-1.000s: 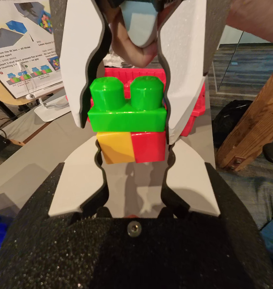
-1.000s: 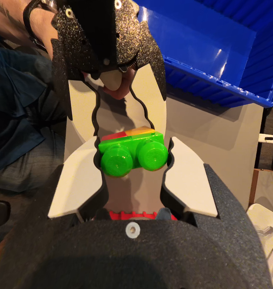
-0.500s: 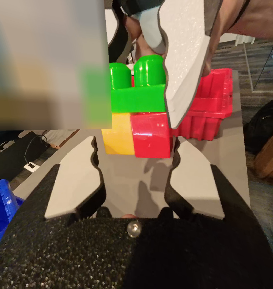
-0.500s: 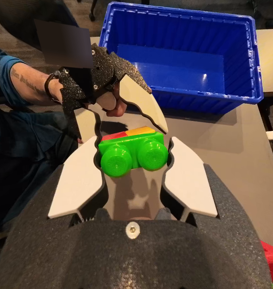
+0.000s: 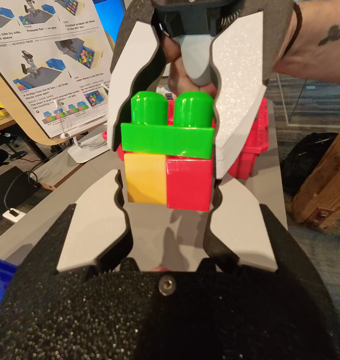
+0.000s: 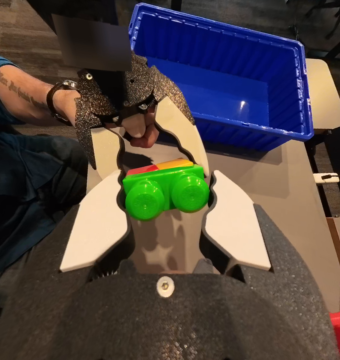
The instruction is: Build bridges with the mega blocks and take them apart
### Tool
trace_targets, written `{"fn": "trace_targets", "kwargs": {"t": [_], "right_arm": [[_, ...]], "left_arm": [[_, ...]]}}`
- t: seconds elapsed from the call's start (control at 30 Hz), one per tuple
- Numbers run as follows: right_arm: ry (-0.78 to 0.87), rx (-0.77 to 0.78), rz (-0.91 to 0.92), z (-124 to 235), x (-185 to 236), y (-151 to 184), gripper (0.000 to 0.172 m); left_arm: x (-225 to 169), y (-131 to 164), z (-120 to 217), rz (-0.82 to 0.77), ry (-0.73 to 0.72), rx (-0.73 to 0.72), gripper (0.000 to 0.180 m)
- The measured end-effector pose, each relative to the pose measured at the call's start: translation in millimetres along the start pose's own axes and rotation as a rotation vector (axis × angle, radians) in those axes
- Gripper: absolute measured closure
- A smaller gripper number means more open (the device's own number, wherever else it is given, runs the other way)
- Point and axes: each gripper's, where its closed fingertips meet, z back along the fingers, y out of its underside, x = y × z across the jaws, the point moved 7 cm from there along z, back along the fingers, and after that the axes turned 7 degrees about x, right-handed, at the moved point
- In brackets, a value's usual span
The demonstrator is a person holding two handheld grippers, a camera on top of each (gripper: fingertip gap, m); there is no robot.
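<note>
A finished little bridge is hanging in the air over the grey table, between the red bin at the far end in the left wrist view and the blue bin at the far side in the right wrist view. The green two-stud block is sitting across a yellow block on the left and a red block on the right, the two lower blocks touching side by side. The green block is looking slightly lifted at its right end, so I judge the take-apart step is just starting rather than the build still going on.

The right gripper, reaching in from the far side in the left wrist view, is clamping the green block by its two ends, pads pressing on it. The left gripper is closing on the yellow and red pair from the near side, its fingertips lying against their outer faces.

As far as the views show, none of the three blocks is free yet: the green one is remaining to be pulled off, then the yellow and red separated. The blue bin is showing no blocks inside
</note>
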Motion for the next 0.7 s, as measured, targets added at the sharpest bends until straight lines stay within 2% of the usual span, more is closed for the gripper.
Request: {"fn": "trace_targets", "kwargs": {"t": [0.03, 0.1, 0.37, 0.53, 0.7], "right_arm": [[-0.002, 0.005, 0.0, -0.2, 0.0, 0.1, 0.089], [-0.004, -0.001, -0.001, -0.3, 0.2, -0.2, 0.089], [-0.047, -0.009, 0.031, -2.6, 1.7, 3.2, 0.089], [-0.052, 0.089, 0.184, 4.2, 4.5, 10.4, 0.094], [-0.086, 0.165, 0.186, 10.9, 1.9, 11.9, 0.093]], "left_arm": [[-0.4, 0.1, -0.2, 0.002, 0.009, -0.002, 0.092], [-1.0, 0.0, 0.3, 0.007, 0.027, -0.009, 0.1], [-4.0, 1.9, 1.2, 0.022, 0.039, 0.08, 0.101], [-6.7, 6.7, -2.1, 0.026, 0.085, 0.129, 0.101], [-7.2, 9.5, -6.4, 0.032, 0.097, 0.145, 0.101]]}}
